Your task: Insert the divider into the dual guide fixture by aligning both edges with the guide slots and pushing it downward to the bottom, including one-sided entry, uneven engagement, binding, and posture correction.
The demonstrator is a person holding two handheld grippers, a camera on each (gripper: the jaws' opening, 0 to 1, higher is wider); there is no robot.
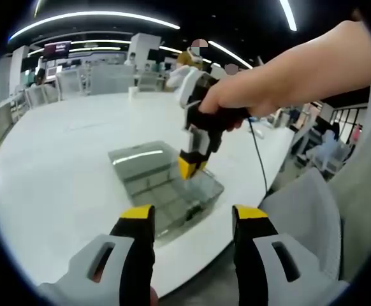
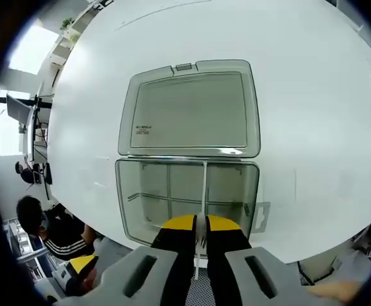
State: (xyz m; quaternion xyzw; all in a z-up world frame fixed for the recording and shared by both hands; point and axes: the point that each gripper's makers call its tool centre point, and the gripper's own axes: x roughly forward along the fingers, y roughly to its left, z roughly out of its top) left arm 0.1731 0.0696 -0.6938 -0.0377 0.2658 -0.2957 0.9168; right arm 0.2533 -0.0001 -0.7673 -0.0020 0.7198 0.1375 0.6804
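Seen in the right gripper view: a thin, pale, translucent divider (image 2: pixel 203 191), edge-on, standing upright as a narrow strip across the open tray of a clear grey plastic box (image 2: pixel 187 196), its near end pinched between the yellow-tipped jaws of the right gripper (image 2: pixel 200 231), which are pressed together on it. Reaches from the jaws to the far wall of the tray, near the hinge. Inside the tray, a long crosswise partition (image 2: pixel 173 200) running side to side, with the divider meeting it at right angles and splitting the space into compartments; nothing else visible in them. Hinged lid (image 2: pixel 189 109) thrown fully back, lying flat on the white table (image 2: pixel 313 83), a small label near its left corner. At lower left of that view, beyond the table edge, a seated person (image 2: pixel 51 229) in dark clothing with white stripes. In the left gripper view: left gripper (image 1: pixel 192 224) held back near the table edge, jaws apart and holding nothing, above the near corner of the box (image 1: pixel 163 185); to the right, a hand (image 1: pixel 249 95) gripping the right gripper (image 1: pixel 190 167), yellow tips down in the tray.
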